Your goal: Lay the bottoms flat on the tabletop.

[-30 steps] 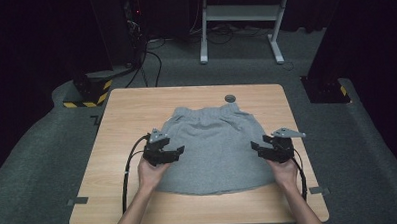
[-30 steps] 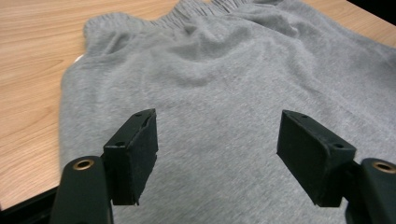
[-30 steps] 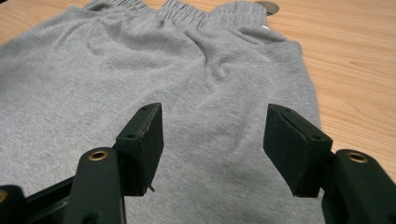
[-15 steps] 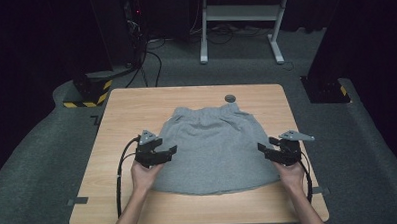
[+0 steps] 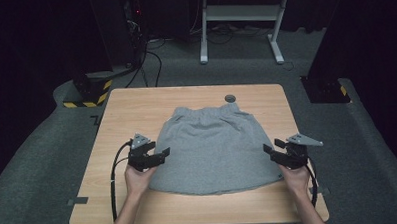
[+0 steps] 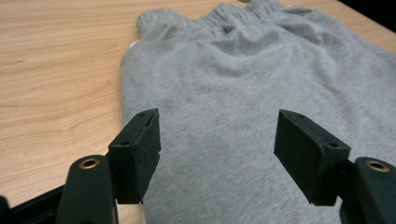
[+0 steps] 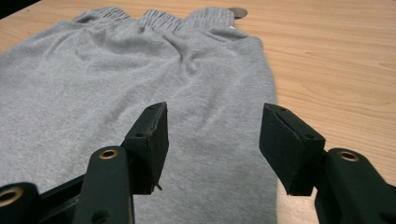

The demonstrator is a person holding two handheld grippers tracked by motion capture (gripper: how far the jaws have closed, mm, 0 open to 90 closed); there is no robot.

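One soft grey fleece skirt [image 5: 212,146], flared, on woodgrain table [image 5: 136,109].

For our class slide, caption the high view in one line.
Two open grippers, left gripper and right gripper, flank grey shorts on a wooden table.

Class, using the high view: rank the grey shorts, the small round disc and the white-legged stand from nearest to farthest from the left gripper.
From the left gripper:
1. Grey shorts, beside its jaws.
2. Small round disc, table's far edge.
3. White-legged stand, floor beyond the table.
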